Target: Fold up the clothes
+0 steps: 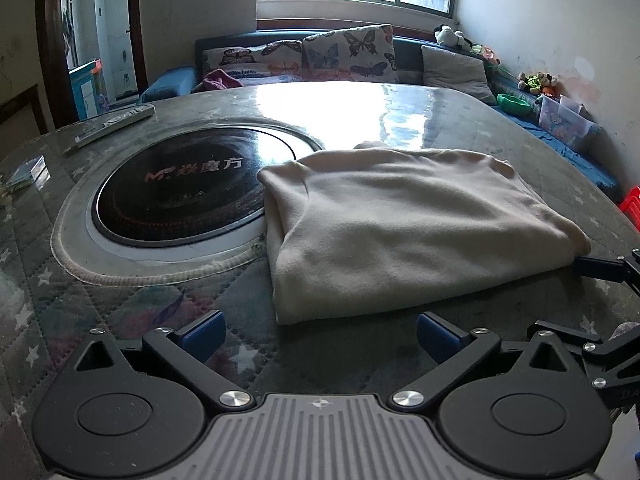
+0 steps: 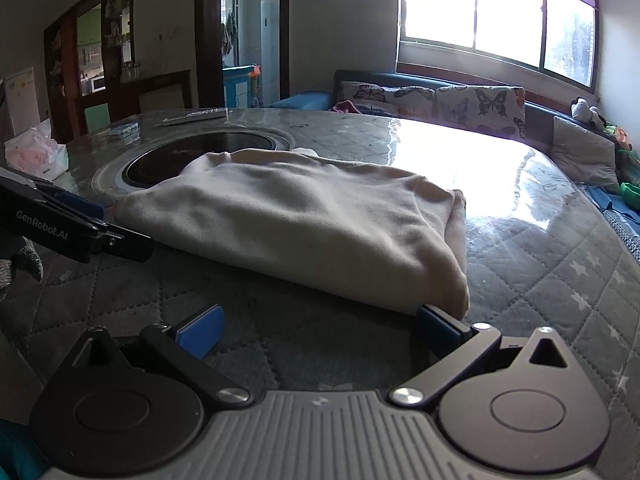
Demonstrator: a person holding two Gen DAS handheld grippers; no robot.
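Observation:
A cream garment [image 1: 400, 232] lies folded into a thick rectangle on the quilted table [image 1: 120, 300], partly over the round black cooktop [image 1: 180, 184]. My left gripper [image 1: 320, 334] stands open just short of the garment's near left corner, with nothing between its blue pads. In the right wrist view the same garment [image 2: 312, 232] fills the middle. My right gripper [image 2: 318, 330] is open too, and its right pad [image 2: 436, 328] touches the garment's near right corner. One of the right gripper's fingers [image 1: 596, 269] shows at the garment's right edge.
A remote [image 1: 112, 124] and a small packet [image 1: 28, 172] lie at the table's far left. A tissue pack [image 2: 36, 152] sits beyond the table. A sofa with butterfly cushions [image 1: 344, 52] and toys runs behind and to the right. Bare table [image 2: 540, 240] lies right of the garment.

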